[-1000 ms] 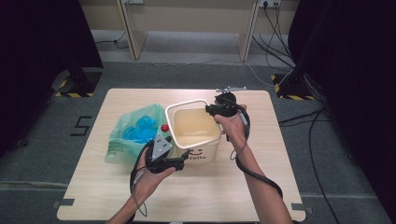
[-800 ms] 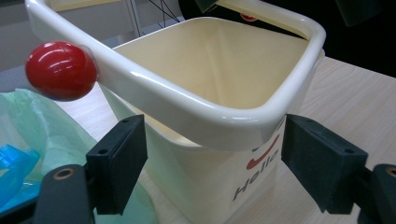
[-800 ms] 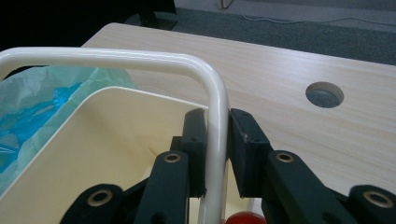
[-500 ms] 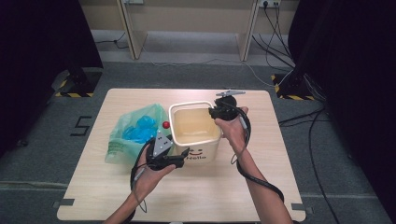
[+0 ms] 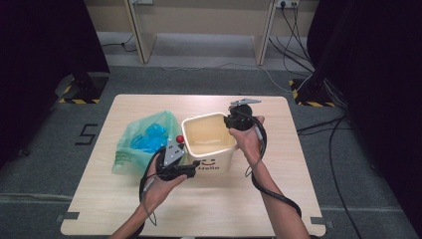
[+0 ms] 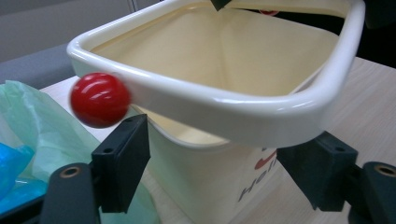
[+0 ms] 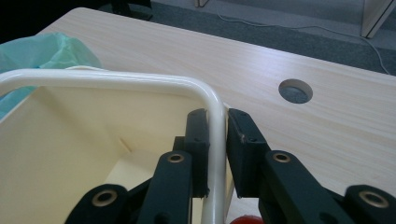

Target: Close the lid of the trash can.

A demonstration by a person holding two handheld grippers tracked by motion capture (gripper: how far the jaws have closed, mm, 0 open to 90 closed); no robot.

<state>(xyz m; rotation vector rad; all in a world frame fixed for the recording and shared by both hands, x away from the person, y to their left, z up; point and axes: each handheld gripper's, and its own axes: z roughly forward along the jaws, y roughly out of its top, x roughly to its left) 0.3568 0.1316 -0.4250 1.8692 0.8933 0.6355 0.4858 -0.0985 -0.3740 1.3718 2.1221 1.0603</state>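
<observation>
We open nearest the person, whose left gripper (image 5: 183, 160) sits at the near left corner of the cream plastic square bin (image 5: 225, 158) printed with a smiling face and "Hello". In the left gripper view its two black jaws stand wide apart below the bin's rounded rim, one on each side of the corner, pressing on nothing we can make out; they have just been closing a little, with the bin's corner between them. A small glossy red ball (image 6: 100, 99) hangs beside the rim at that corner, perhaps a knob on the bin, though we cannot tell what it is fixed to.

Just left of the bin lies a crumpled pale green plastic bag (image 5: 133, 144) with something bright blue inside it, resting on the light wooden table (image 5: 278, 199).

Farther off, at the bin's far right edge, the right gripper (image 5: 234, 121) is clamped on the rim: in the right gripper view its pads pinch the thin cream wall from inside and outside.

We judge the step in hand to be steadying the bin, which stands upright and empty at the middle of the table, ready for lining or filling. The next move calls for the left jaws to close on the near corner or turn to the bag while the right hold stays firm.
</observation>
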